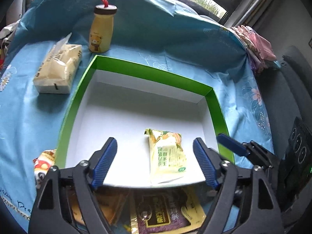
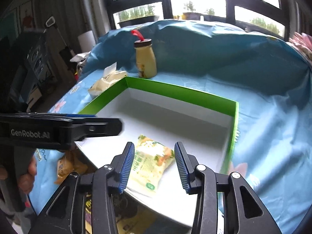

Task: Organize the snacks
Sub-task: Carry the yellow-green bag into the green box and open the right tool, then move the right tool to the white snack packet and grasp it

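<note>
From the left wrist, a pale yellow-green snack packet (image 1: pixel 167 156) is seen lying flat on the white floor of the green-walled box (image 1: pixel 150 74), near its front edge. The left gripper (image 1: pixel 156 161) is spread wide above it, holding nothing.

From the right wrist, the same packet (image 2: pixel 150 167) is seen between the parted, empty fingers of the right gripper (image 2: pixel 154 167).
</note>
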`<action>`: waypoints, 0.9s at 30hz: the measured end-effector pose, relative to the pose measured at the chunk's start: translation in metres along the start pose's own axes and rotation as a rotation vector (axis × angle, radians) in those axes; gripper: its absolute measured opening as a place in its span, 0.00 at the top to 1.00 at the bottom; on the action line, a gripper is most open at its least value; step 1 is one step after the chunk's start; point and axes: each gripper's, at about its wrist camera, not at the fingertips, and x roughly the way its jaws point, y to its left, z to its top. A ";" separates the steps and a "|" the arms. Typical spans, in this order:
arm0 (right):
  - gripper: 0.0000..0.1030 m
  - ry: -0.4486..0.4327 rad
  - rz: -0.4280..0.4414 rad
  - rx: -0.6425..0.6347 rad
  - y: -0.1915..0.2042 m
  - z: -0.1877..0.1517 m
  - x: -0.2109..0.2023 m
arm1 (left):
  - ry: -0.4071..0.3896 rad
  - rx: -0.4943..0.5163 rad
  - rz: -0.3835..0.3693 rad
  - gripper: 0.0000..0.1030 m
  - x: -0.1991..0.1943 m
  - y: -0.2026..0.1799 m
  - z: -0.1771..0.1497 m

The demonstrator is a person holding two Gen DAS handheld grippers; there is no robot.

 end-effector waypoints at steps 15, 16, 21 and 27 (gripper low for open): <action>0.49 -0.026 0.050 0.099 -0.005 -0.035 -0.060 | 0.009 -0.022 0.023 0.08 -0.040 0.005 -0.044; 0.49 -0.028 0.054 0.107 -0.005 -0.037 -0.063 | 0.008 -0.026 0.021 0.08 -0.042 0.005 -0.046; 0.49 -0.034 0.051 0.134 -0.007 -0.045 -0.074 | 0.009 -0.037 0.014 0.07 -0.051 0.003 -0.061; 0.48 -0.022 0.038 0.154 -0.010 -0.059 -0.086 | 0.021 -0.018 -0.007 0.01 -0.056 -0.007 -0.079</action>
